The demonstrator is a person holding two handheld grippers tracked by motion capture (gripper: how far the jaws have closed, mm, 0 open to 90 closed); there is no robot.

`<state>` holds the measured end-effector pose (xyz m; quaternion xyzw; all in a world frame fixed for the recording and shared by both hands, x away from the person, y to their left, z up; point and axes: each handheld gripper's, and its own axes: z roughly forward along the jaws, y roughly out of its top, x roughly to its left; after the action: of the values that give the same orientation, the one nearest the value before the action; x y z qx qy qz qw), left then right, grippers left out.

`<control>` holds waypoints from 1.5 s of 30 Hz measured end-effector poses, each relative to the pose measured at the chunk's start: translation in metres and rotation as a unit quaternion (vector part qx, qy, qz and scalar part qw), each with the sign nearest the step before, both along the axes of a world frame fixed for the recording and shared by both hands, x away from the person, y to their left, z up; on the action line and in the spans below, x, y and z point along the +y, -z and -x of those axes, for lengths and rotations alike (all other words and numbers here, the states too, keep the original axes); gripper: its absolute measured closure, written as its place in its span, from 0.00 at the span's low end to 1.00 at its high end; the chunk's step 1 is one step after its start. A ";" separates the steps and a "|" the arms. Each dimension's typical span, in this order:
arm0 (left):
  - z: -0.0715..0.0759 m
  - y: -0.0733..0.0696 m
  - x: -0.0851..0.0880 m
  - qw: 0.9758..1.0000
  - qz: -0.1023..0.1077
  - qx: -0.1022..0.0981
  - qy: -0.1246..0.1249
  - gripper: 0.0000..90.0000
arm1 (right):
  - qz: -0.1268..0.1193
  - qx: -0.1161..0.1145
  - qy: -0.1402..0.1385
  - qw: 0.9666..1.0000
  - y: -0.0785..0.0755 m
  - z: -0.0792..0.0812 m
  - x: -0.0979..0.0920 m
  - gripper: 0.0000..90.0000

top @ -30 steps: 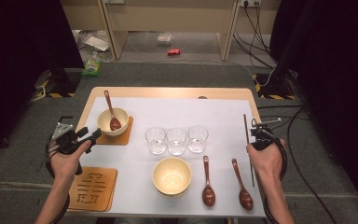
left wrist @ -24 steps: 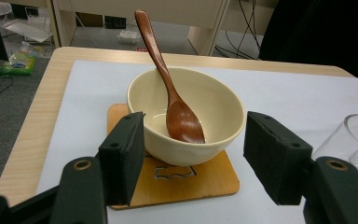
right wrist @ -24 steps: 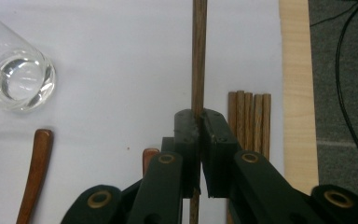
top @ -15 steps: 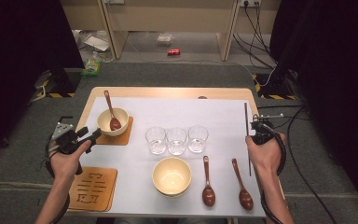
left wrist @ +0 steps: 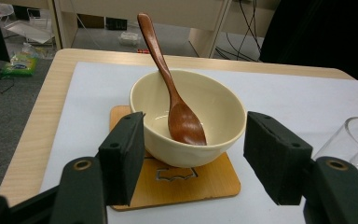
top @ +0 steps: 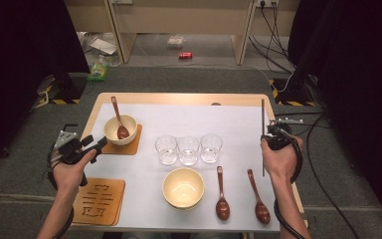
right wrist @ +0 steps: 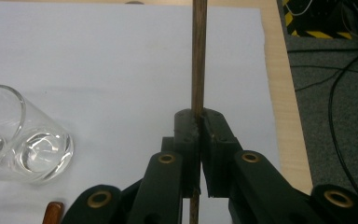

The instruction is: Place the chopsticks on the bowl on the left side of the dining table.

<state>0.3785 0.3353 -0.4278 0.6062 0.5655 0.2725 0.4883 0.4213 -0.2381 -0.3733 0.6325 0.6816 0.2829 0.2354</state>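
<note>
My left gripper (top: 98,145) stands open at the table's left edge, its jaws pointing at a cream bowl (top: 121,129) on a wooden coaster (top: 134,144). A brown wooden spoon (top: 118,117) leans in that bowl. In the left gripper view the bowl (left wrist: 200,116) with its spoon (left wrist: 165,74) sits just beyond the open gripper (left wrist: 196,140), untouched. My right gripper (top: 267,133) is near the table's right edge, shut on a thin dark wooden stick (top: 263,112) that lies along the table's depth. In the right gripper view the gripper (right wrist: 199,122) has the stick (right wrist: 197,51) clamped between its pads.
Three empty glasses (top: 188,149) stand in a row at mid-table. A second cream bowl (top: 183,187) sits at the front, with two wooden spoons (top: 221,194) (top: 257,196) to its right. A carved wooden coaster (top: 98,200) lies at the front left. A white mat (top: 179,117) covers the table.
My right hand has shifted a little toward the far side of the table, carrying the stick with it. The left hand has stayed in place.
</note>
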 end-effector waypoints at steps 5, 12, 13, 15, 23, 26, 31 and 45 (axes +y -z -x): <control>0.000 0.000 0.000 1.000 0.001 0.000 -0.001 0.42 | -0.001 -0.027 -0.004 1.000 -0.002 -0.003 0.002 0.95; 0.000 0.000 0.000 1.000 0.001 0.000 -0.001 0.42 | -0.002 -0.060 -0.011 0.998 -0.005 -0.007 0.007 0.95; 0.000 0.000 0.001 1.000 0.001 0.000 -0.001 0.42 | -0.004 -0.064 -0.011 0.998 -0.005 -0.008 0.008 0.95; 0.001 0.000 0.001 1.000 0.001 -0.001 -0.002 0.42 | -0.005 -0.074 -0.014 0.997 -0.005 -0.009 0.009 0.95; 0.001 0.000 0.002 1.000 0.002 -0.001 -0.003 0.42 | -0.009 -0.107 -0.022 0.994 -0.006 -0.015 0.016 0.95; 0.001 -0.001 0.003 1.000 0.002 -0.002 -0.003 0.42 | -0.011 -0.114 -0.023 0.993 -0.007 -0.017 0.019 0.95; 0.001 -0.001 0.002 1.000 0.002 -0.002 -0.003 0.42 | -0.009 -0.131 -0.029 0.991 -0.008 -0.020 0.025 0.95; 0.002 -0.001 0.003 1.000 0.001 -0.003 -0.004 0.42 | -0.014 -0.159 -0.035 0.987 -0.010 -0.027 0.037 0.95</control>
<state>0.3769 0.3383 -0.4269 0.6026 0.5669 0.2754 0.4896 0.4484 -0.2009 -0.3634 0.5581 0.6533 0.3976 0.3221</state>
